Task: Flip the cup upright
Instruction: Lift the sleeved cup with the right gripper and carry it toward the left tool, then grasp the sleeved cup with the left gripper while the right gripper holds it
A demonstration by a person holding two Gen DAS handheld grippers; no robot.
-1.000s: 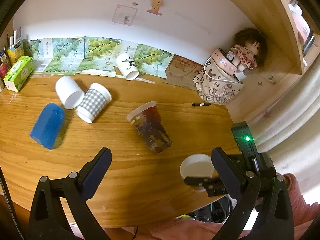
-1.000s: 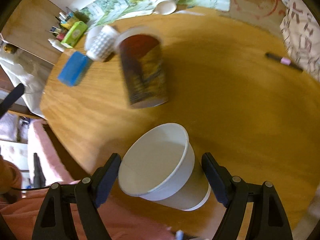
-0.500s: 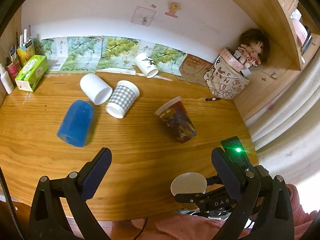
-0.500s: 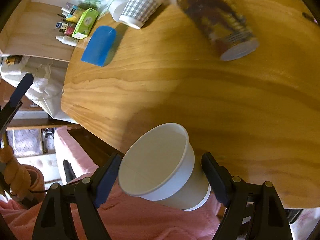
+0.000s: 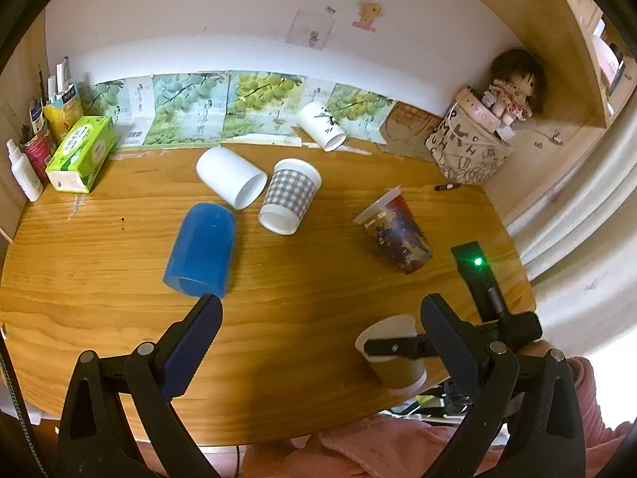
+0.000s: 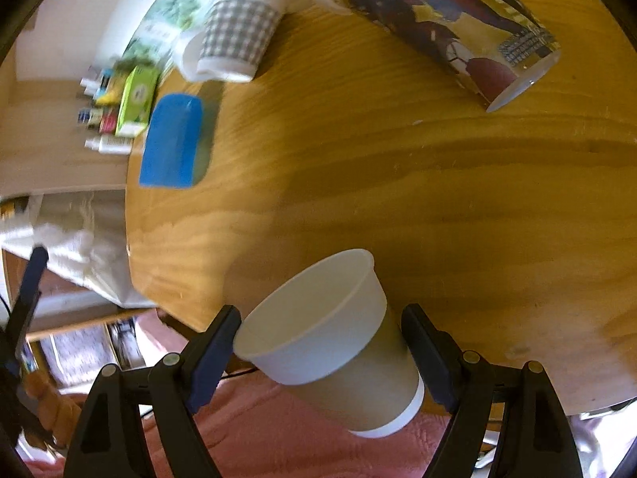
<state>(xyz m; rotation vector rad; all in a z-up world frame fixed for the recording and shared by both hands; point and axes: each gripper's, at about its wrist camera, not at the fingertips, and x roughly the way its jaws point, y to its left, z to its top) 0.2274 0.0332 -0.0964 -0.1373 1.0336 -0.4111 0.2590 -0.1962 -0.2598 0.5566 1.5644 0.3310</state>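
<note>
A paper cup (image 6: 330,342) is gripped by the right tool (image 6: 318,342) at the desk's (image 5: 298,318) near right edge, mouth tilted up; the left tool (image 5: 318,318) is held open.

In the right wrist view, the checked cup (image 6: 235,40), blue cup (image 6: 173,141) and bottles (image 6: 105,119) at upper left are motion-blurred. At lower centre of the left wrist view, the right tongs (image 5: 398,347) cross the paper cup (image 5: 392,352), hiding part of its wall.
</note>
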